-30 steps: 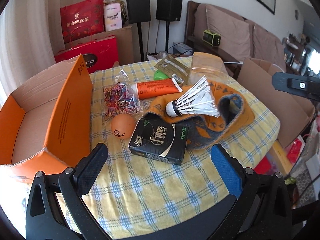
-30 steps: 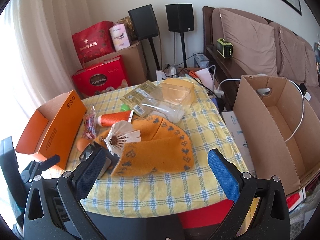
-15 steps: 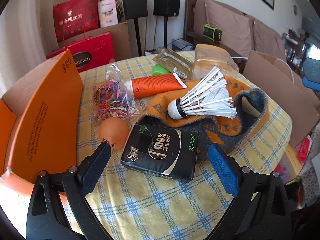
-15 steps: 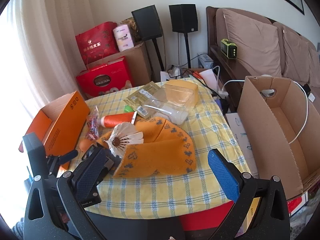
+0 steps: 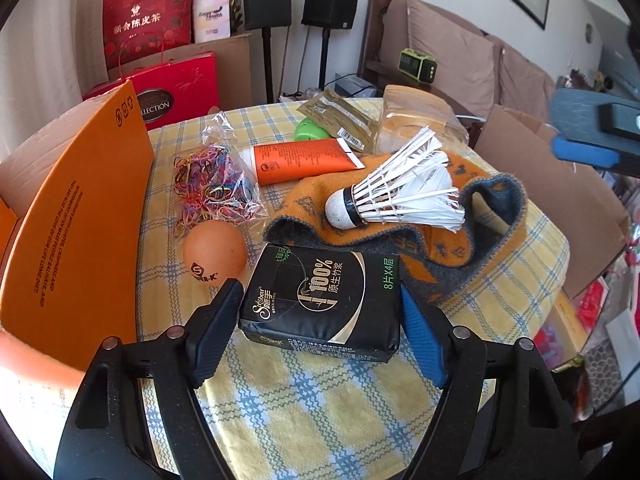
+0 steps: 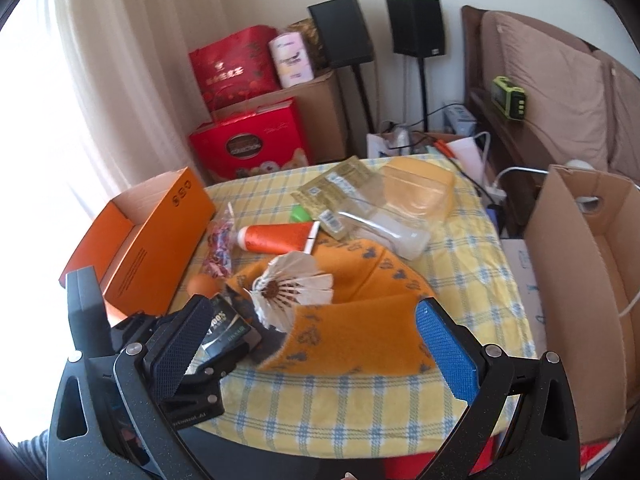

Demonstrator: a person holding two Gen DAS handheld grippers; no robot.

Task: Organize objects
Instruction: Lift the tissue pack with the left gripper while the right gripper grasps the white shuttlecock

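A black tissue pack (image 5: 320, 300) lies on the checked tablecloth (image 5: 320, 396) between the fingers of my left gripper (image 5: 320, 294). Its jaws are closing, and the pads stand right at the pack's two sides without squeezing it. An orange ball (image 5: 215, 250) sits just left of the pack. Behind are a white shuttlecock (image 5: 400, 192) on an orange-and-grey knit cloth (image 5: 460, 252), an orange tube (image 5: 304, 160) and a bag of coloured rubber bands (image 5: 210, 188). My right gripper (image 6: 312, 308) hangs open and empty over the table's near edge, before the cloth (image 6: 360, 312).
An open orange box (image 5: 76, 224) stands at the table's left edge. At the back lie a green lid (image 5: 310, 132), foil packets (image 5: 340, 118) and clear plastic containers (image 6: 416, 192). A tall cardboard box (image 6: 576, 280) stands right of the table. Red gift bags and speakers line the wall.
My left gripper came down and forward to the tissue pack and narrowed its jaws around it. The right gripper shifted sideways, and the left gripper now shows at its lower left.
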